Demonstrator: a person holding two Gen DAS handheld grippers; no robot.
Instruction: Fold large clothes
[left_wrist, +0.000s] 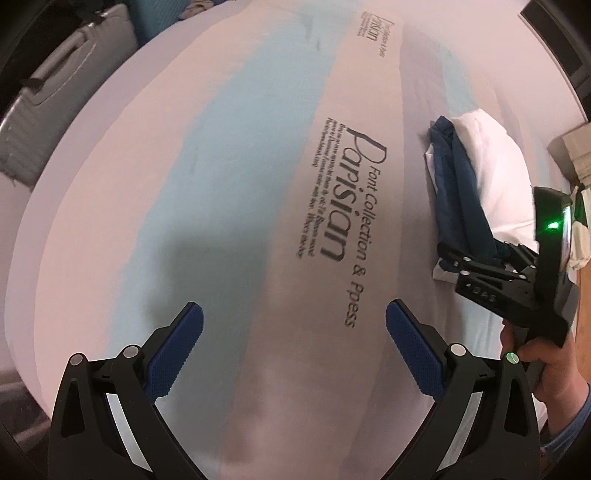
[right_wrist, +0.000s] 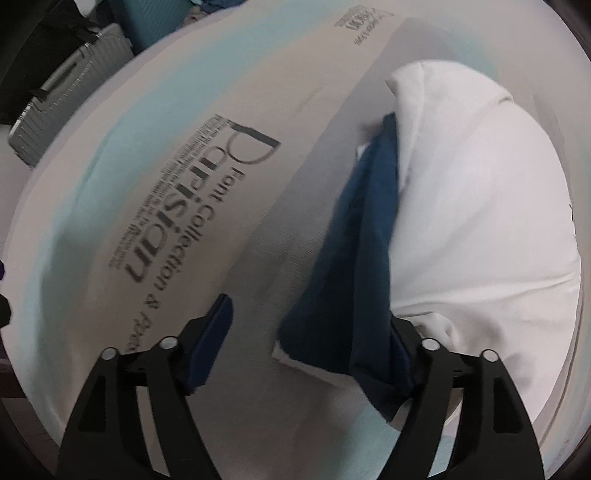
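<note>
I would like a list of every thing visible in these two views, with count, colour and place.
bed sheet: one, white with pale blue stripes and black print, covers the whole surface.
white garment: one, white, bundled on the sheet at the right.
dark blue garment: one, dark blue, against the white garment's left edge.
suitcase: one, grey, upper left beside the bed.
left gripper: one, black with blue pads, open over bare sheet.
right gripper: one, black, open, dark blue garment by its right finger.
hand: one, holding the right gripper.
</note>
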